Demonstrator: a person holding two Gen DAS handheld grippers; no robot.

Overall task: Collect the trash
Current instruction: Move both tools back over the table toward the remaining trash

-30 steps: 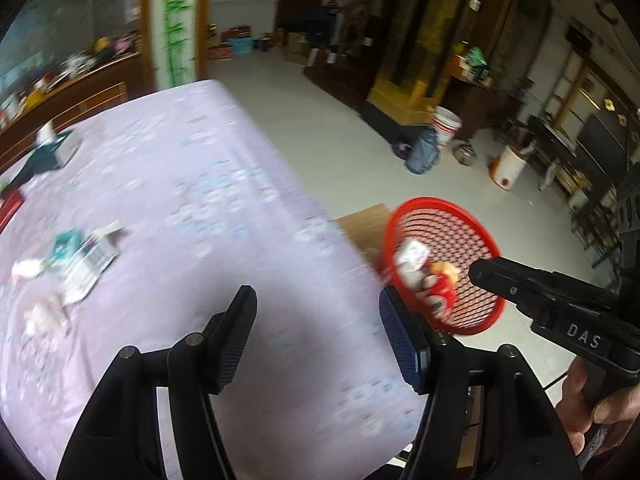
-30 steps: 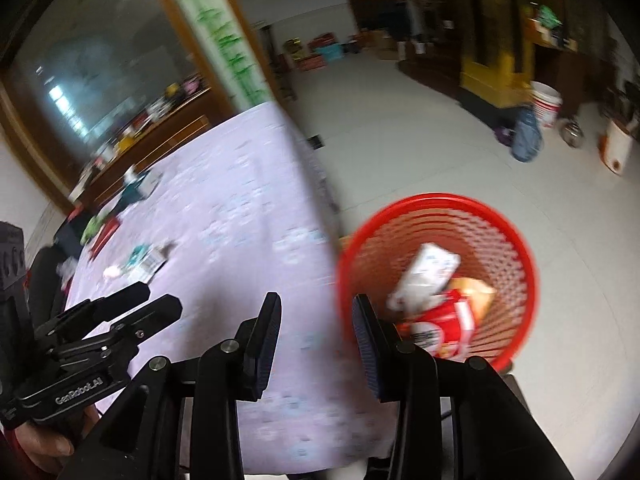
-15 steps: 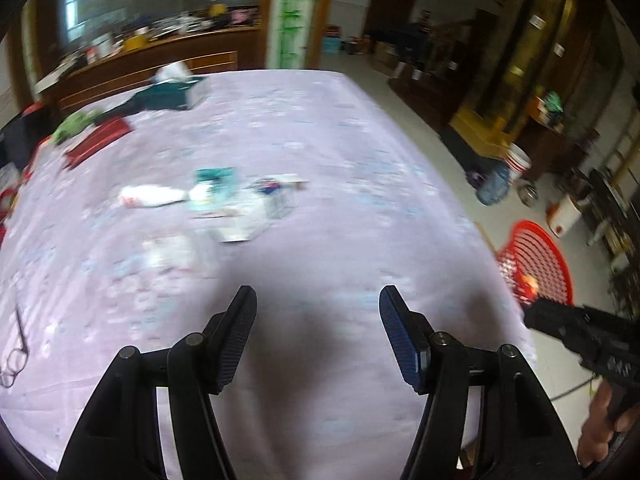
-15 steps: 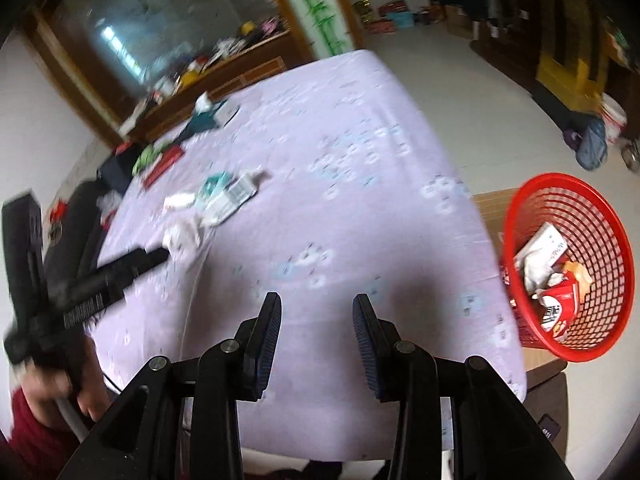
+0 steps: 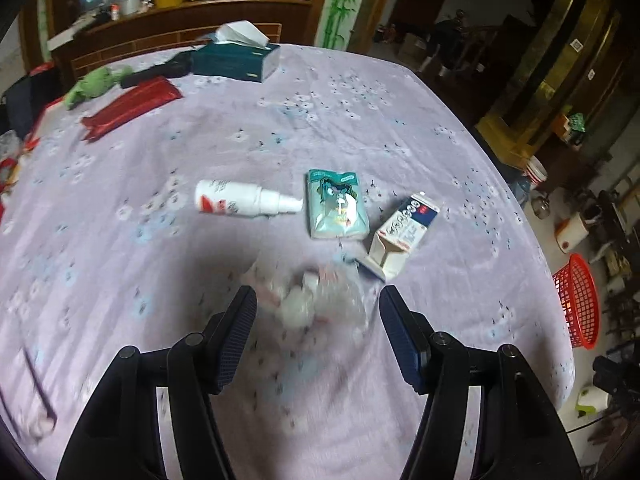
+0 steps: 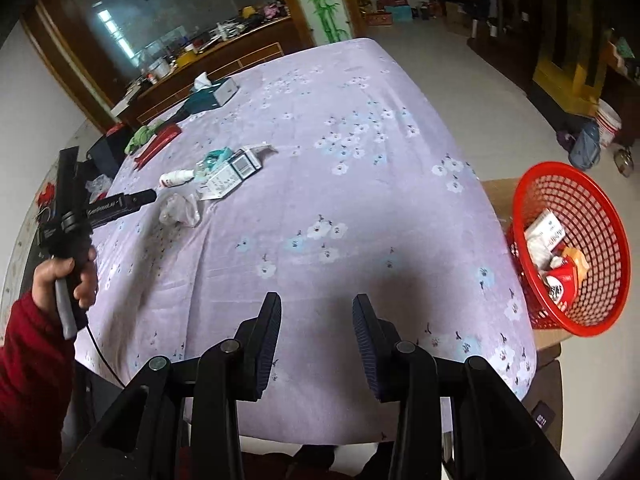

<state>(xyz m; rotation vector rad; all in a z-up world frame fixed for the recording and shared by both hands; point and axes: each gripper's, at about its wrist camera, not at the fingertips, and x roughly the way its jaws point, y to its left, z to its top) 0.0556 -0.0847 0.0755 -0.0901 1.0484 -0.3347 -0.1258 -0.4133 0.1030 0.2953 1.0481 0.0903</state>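
My left gripper (image 5: 318, 312) is open just short of a crumpled clear plastic wrapper (image 5: 312, 300) on the lilac tablecloth; the right wrist view shows that gripper (image 6: 146, 198) beside the wrapper (image 6: 180, 210). Beyond lie a white spray bottle (image 5: 244, 200), a teal tissue pack (image 5: 336, 204) and a flattened white carton (image 5: 402, 236). The red mesh basket (image 6: 532, 184) sits off the table's right edge with cartons and a red packet inside. My right gripper (image 6: 316, 324) is open and empty over the table's near edge.
A teal tissue box (image 5: 236, 60), a red pouch (image 5: 132, 106) and a green cloth (image 5: 96, 84) lie at the table's far side. A wooden sideboard (image 5: 168, 28) stands behind. A hand in a red sleeve (image 6: 64, 276) holds the left gripper. Buckets (image 6: 608, 122) stand on the floor.
The left gripper swung from the basket back over the table and closed in on the plastic wrapper. The right gripper drew back from the basket toward the table's near edge. Both stayed open.
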